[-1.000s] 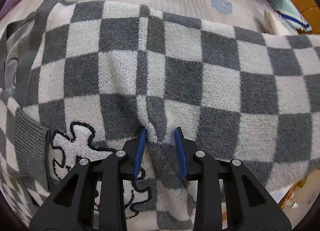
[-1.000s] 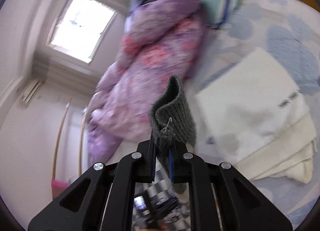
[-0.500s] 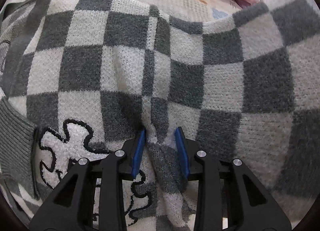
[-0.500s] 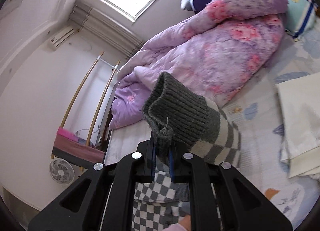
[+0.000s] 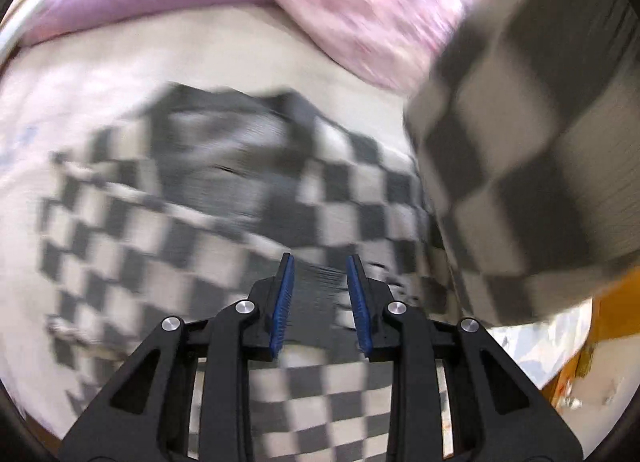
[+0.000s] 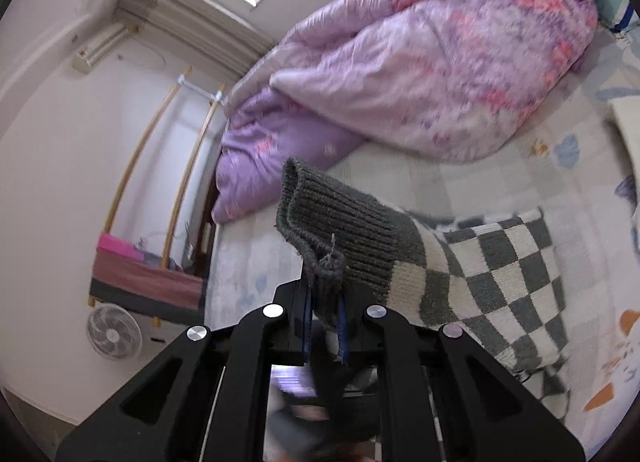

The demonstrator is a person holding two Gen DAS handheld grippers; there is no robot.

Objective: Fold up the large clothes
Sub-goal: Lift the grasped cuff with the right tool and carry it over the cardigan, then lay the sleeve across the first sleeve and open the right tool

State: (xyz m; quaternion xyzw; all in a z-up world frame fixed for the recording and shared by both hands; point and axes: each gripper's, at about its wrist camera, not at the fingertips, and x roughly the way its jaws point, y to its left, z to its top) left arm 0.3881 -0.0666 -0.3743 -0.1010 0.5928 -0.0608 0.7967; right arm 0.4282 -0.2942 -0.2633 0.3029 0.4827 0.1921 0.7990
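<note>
A grey-and-white checkered knit sweater [image 5: 208, 230] lies spread on the bed, blurred by motion in the left wrist view. My left gripper [image 5: 320, 266] is open above it with nothing between its blue pads. One sleeve [image 5: 532, 166] hangs lifted at the right of that view. My right gripper [image 6: 324, 302] is shut on the dark ribbed cuff [image 6: 340, 230] of that sleeve [image 6: 500, 282] and holds it up over the bed.
A purple and pink floral quilt [image 6: 420, 54] is heaped at the far side of the bed [image 6: 460, 182]. A small fan [image 6: 114, 332] and a pink-topped rack [image 6: 136, 274] stand on the floor at the left. A wooden bed edge [image 5: 612, 310] shows at the right.
My left gripper has let go of the sweater fold and pulled back, so more of the garment shows. My right gripper has carried the cuff across over the sweater.
</note>
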